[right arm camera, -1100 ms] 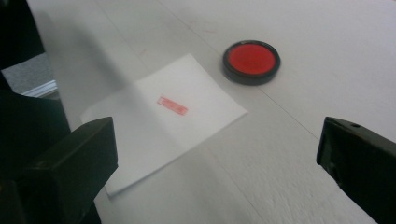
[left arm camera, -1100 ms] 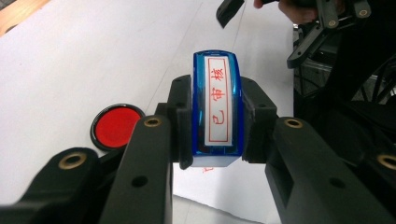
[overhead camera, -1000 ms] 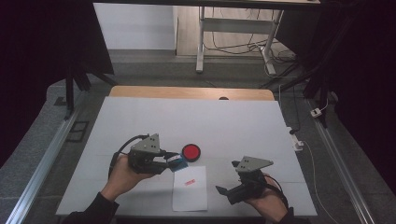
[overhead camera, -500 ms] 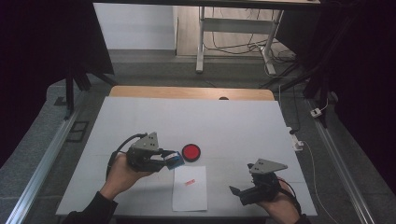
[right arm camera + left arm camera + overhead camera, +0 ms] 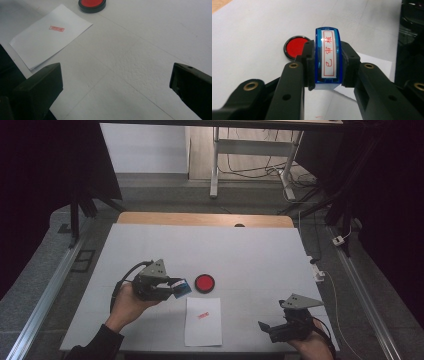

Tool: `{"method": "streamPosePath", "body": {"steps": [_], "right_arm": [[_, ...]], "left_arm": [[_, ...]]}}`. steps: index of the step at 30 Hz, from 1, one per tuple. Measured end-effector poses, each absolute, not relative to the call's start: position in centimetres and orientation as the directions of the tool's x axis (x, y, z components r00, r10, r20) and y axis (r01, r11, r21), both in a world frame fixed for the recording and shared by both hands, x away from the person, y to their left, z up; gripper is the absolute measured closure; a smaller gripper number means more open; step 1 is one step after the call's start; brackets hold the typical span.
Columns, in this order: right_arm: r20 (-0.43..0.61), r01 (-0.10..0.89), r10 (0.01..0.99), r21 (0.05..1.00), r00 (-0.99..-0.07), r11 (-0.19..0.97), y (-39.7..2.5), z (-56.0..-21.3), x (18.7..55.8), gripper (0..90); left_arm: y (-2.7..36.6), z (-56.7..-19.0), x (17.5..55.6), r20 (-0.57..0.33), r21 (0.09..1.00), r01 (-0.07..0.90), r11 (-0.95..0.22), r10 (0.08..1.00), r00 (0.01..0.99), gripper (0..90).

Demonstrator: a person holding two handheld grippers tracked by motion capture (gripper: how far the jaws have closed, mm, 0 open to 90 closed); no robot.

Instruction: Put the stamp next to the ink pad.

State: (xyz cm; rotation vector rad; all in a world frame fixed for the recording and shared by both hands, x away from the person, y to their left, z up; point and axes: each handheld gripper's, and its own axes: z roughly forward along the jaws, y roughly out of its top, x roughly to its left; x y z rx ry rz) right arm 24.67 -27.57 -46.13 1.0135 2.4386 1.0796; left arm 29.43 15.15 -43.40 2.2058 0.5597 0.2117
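The left gripper [image 5: 327,82] clamps a blue stamp [image 5: 328,57] just beside the red ink pad [image 5: 204,283], above the stamped sheet of paper [image 5: 203,321], while the right gripper [image 5: 265,329] rests with jaws spread wide near the table's [image 5: 250,250] front edge.

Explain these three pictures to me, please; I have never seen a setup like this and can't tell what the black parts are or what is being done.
A person sits at a white table and holds a hand-operated tool in each hand. The wide picture comes from a camera above the table; the other two come from cameras riding on each tool, looking along its two black jaws.

The left gripper is shut on a blue stamp with red characters on its label. The right gripper is open and holds nothing, near the table's front right corner.

On the table lie a round red ink pad and a white sheet of paper that already bears a red stamp mark.
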Motion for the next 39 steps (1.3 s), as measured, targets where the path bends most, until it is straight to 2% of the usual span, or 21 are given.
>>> {"method": "streamPosePath", "body": {"steps": [17, 27, 31, 39], "right_arm": [[0.02, 0.515, 0.739, 0.729, -0.674, 0.451, -29.0, -46.1, 23.9, 0.0], [0.014, 0.516, 0.75, 0.734, -0.662, 0.442, -29.6, -45.9, 23.4, 0.0], [0.013, 0.515, 0.749, 0.734, -0.662, 0.443, -29.6, -45.9, 23.4, 0.0], [0.021, 0.517, 0.751, 0.738, -0.66, 0.434, -29.6, -45.9, 23.4, 0.0]], "left_arm": [[17.2, -44.4, 30.5, -0.038, 0.738, 0.405, -0.54, 0.566, 0.824, 69.5], [18.5, -45.7, 31.4, -0.052, 0.706, 0.493, -0.508, 0.658, 0.752, 69.6], [18.9, -46.3, 31.8, -0.064, 0.706, 0.508, -0.493, 0.67, 0.74, 69.5], [19.1, -47.4, 32.3, -0.034, 0.688, 0.525, -0.501, 0.701, 0.713, 69.5]]}}
